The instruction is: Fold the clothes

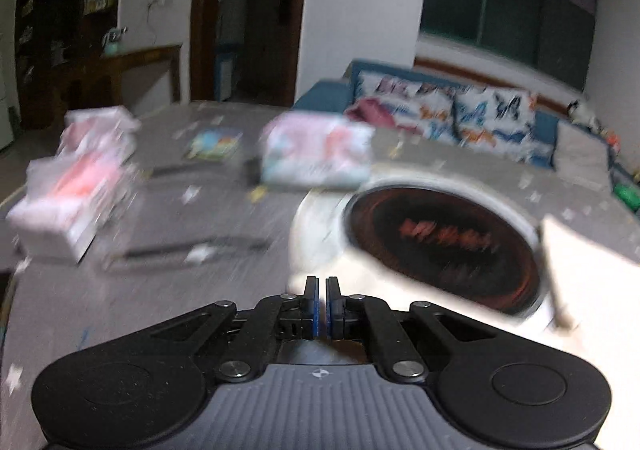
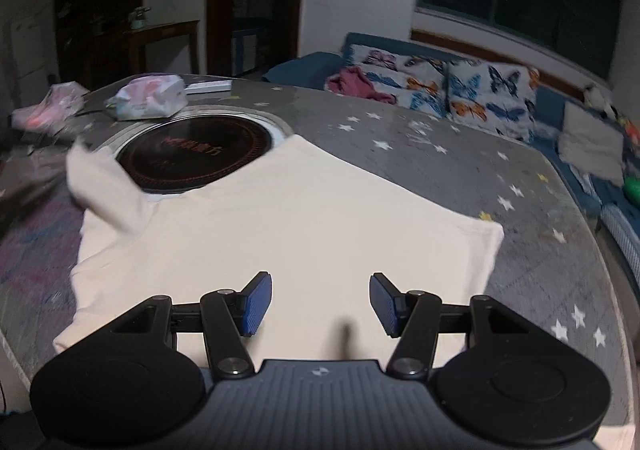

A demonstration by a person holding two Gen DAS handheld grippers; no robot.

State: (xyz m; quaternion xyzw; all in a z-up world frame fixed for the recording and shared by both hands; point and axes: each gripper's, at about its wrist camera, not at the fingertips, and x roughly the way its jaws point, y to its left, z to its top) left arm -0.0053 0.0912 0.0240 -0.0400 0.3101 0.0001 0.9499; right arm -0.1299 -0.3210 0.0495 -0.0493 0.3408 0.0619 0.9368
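Cream cloth (image 2: 280, 217), the garment to fold, lies spread flat on the grey star-printed table (image 2: 460, 153), its far corner overlapping the rim of a dark round inset plate (image 2: 192, 153). One flap (image 2: 100, 185) at its left stands lifted and blurred. Bare table runs along the right edge, toward the sofa with butterfly cushions (image 2: 472, 89). Red writing on the plate is too smeared to read. Soft printed packs (image 2: 148, 97) sit near the far edge; their contents cannot be made out. The right gripper (image 2: 320, 304) hovers over the cloth's near part, jaws apart, nothing between them. The left gripper (image 1: 322, 308) has its pads closed together; whether cloth is pinched there cannot be told through the blur.
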